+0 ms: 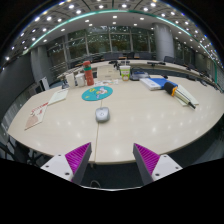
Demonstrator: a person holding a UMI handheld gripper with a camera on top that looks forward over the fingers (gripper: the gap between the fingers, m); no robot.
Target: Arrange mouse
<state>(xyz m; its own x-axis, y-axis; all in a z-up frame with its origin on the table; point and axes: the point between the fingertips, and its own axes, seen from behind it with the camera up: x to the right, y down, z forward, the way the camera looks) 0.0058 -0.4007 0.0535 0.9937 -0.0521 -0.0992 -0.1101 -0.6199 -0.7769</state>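
A wide pale table (150,125) fills the room's middle, with papers (45,105) to one side and a round teal mat (97,93) farther back, likely the mouse's intended spot. The grey mouse (102,115) sits alone just short of that mat, well ahead of the claw (112,158), whose fingers stand apart and hold nothing, apparently lined up for an approach.
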